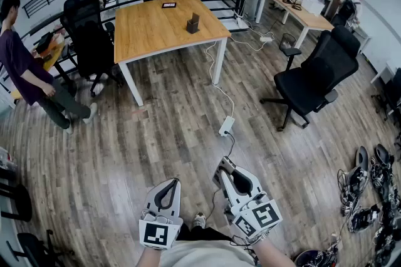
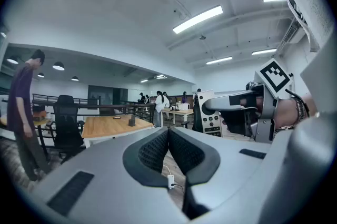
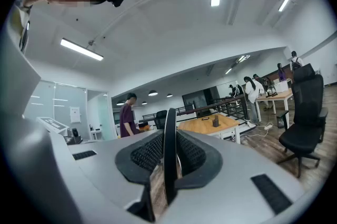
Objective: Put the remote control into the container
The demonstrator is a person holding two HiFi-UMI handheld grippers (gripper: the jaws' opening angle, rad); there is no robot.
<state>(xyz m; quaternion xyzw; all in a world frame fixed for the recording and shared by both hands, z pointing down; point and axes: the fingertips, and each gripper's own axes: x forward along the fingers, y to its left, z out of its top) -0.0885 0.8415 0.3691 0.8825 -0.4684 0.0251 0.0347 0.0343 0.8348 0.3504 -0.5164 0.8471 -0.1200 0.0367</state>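
left hand-held gripper (image 2: 168, 133): jaws together | right hand-held gripper (image 3: 169, 139): clamped on remote control (image 2: 212, 120) | button print illegible

Plank floor (image 1: 156, 134), wooden table (image 1: 156, 27), office chairs (image 1: 310, 84)

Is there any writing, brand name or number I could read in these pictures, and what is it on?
No text is legible in any view.
On the remote control: button markings, too small to read.
On the marker cube: only a black-and-white square pattern, no letters.
On the sheet on the glass wall: too blurred to read.
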